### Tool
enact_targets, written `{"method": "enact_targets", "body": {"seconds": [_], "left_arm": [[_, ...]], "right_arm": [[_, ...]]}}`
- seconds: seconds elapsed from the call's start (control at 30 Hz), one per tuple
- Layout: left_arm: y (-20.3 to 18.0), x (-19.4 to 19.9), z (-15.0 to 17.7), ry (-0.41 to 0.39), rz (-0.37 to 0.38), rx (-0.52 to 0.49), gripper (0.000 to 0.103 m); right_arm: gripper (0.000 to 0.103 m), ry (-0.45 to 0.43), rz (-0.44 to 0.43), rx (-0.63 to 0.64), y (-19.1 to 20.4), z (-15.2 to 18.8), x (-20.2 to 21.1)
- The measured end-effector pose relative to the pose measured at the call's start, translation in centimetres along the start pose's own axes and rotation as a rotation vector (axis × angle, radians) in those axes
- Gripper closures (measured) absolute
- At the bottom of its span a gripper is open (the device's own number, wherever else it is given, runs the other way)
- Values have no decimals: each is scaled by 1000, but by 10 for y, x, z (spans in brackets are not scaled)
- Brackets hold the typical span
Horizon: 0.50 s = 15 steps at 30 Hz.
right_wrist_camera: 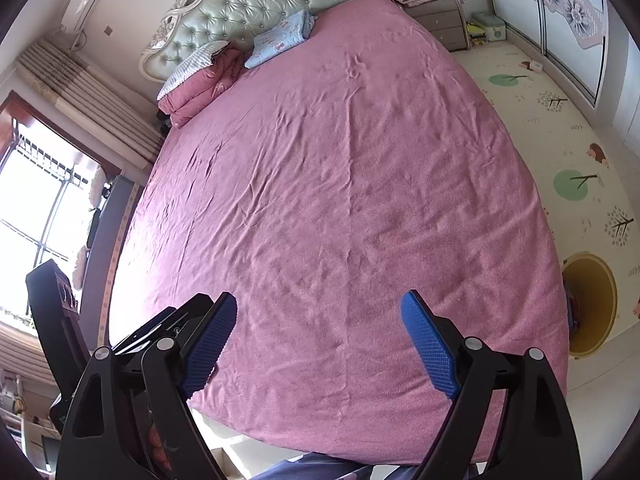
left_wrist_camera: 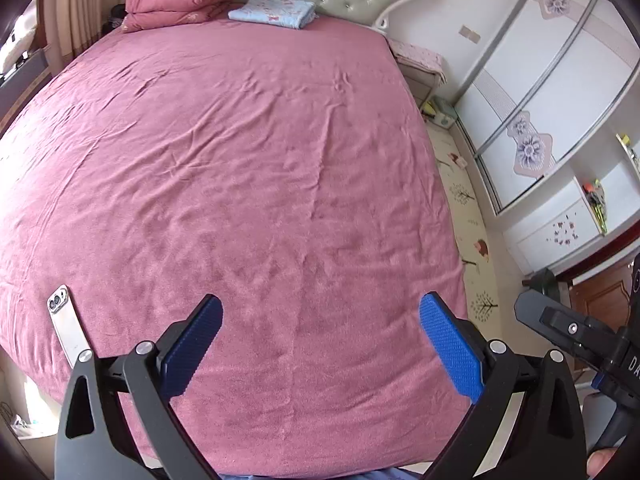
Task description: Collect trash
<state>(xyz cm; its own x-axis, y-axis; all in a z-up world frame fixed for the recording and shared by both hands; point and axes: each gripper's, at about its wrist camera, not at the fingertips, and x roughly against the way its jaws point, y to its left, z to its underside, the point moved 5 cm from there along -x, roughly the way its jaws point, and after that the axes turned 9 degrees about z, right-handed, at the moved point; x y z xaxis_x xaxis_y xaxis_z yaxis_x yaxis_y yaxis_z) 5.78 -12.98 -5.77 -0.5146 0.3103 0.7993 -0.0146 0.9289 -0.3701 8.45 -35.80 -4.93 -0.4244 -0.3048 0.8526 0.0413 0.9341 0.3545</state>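
Left gripper (left_wrist_camera: 320,340): fingers wide apart, nothing between them.
Right gripper (right_wrist_camera: 318,344): fingers wide apart, empty too.
Trash: none visible on the bed (left_wrist_camera: 240,160).
Bin (right_wrist_camera: 592,308): yellow, on the floor just beside the bed's right edge.
Risk: the phone (left_wrist_camera: 68,326) near the bed's left edge could be taken for trash.
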Motion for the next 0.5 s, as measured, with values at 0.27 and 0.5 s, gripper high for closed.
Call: {"method": "enact_targets", "body": {"seconds": [0.27, 0.5], "left_arm": [[4, 13, 2, -9, -97, -5, 4], [0, 17, -2, -31, -112, -13, 4]], "right_arm": [[15, -38, -27, 23, 11, -1, 8], [14, -53, -39, -8, 5, -2, 12]]}}
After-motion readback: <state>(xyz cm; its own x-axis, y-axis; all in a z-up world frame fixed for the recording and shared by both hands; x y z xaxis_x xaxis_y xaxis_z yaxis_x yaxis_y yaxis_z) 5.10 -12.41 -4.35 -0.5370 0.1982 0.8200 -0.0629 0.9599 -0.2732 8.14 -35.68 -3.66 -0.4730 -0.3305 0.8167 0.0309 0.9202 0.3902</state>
